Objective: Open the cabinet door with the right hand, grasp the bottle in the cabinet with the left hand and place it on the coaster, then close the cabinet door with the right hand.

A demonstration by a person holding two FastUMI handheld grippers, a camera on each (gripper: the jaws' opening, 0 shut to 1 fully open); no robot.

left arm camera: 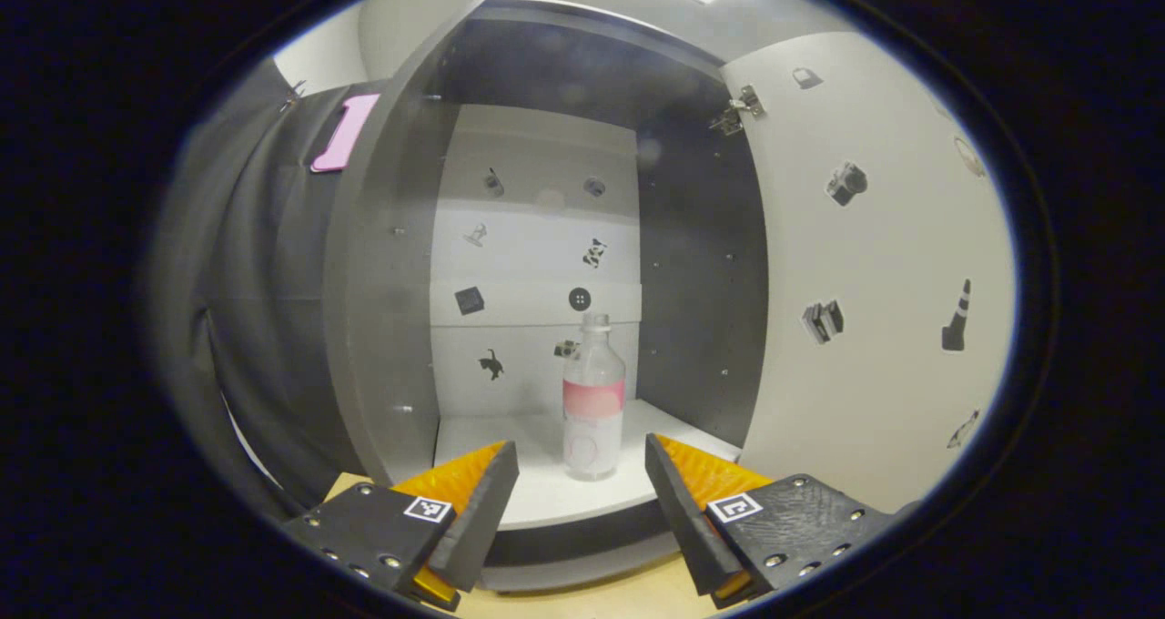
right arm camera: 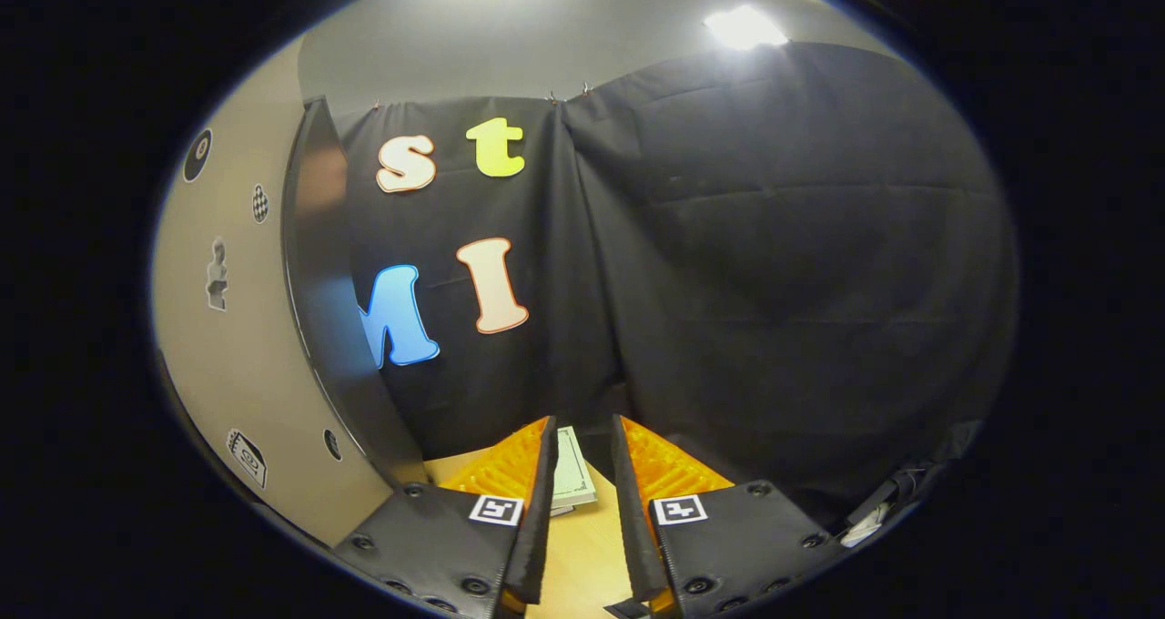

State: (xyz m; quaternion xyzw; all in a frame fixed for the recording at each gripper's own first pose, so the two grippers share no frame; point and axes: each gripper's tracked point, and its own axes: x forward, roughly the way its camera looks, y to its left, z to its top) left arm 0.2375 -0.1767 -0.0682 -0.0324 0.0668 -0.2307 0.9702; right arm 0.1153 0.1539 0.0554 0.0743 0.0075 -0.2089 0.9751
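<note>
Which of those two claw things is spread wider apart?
The left gripper: its fingers gape wide, framing the bottle in the cabinet. The right gripper leaves a narrow slit.

— Any writing legible on the clear plastic bottle (left arm camera: pixel 593 391) with the pink band?
— Too blurred to read. The white cabinet door (left arm camera: pixel 883 264) carries picture stickers, no legible words.
</note>
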